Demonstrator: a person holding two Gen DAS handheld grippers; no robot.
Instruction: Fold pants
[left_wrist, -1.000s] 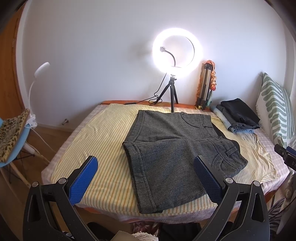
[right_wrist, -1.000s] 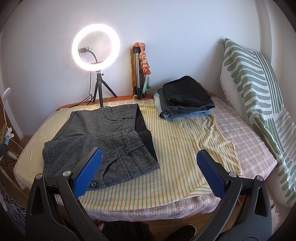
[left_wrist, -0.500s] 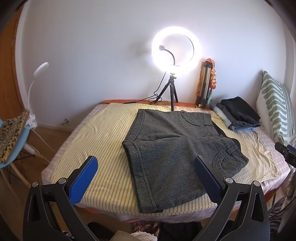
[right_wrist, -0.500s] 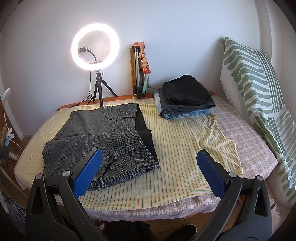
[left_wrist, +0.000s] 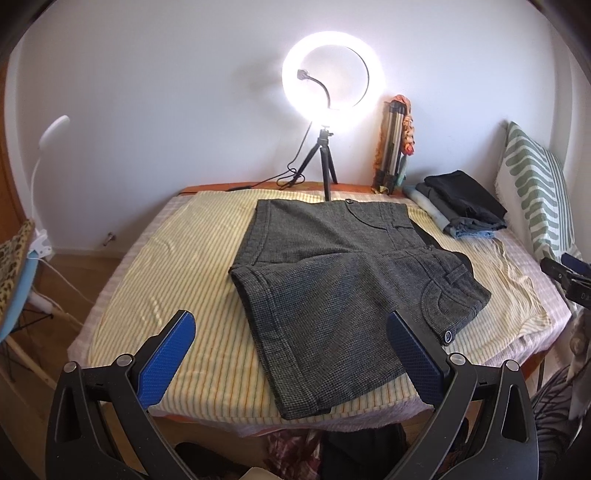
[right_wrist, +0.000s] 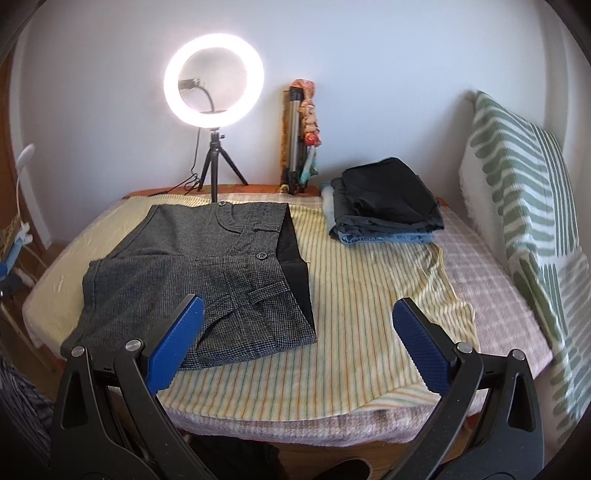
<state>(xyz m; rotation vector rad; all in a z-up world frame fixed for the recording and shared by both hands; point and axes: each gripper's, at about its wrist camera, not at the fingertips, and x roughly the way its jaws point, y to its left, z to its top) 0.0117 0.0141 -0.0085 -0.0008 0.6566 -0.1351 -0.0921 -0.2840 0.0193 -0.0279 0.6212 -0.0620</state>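
Observation:
Dark grey checked shorts (left_wrist: 332, 280) lie flat on the striped yellow cloth (left_wrist: 177, 258) over the table, folded in half with the waistband to the right; they also show in the right wrist view (right_wrist: 207, 266). My left gripper (left_wrist: 290, 354) is open and empty, held above the table's near edge over the shorts' leg hem. My right gripper (right_wrist: 295, 343) is open and empty, held above the near edge just right of the shorts' waistband. The right gripper's tip shows at the right edge of the left wrist view (left_wrist: 565, 273).
A lit ring light on a tripod (left_wrist: 327, 155) stands at the back by the wall. A stack of folded dark clothes and jeans (right_wrist: 384, 206) sits at the back right. A green striped pillow (right_wrist: 528, 206) leans at the right. A folded tripod (right_wrist: 299, 147) leans on the wall.
Both grippers have pulled back slightly and stayed open. The shorts have not moved.

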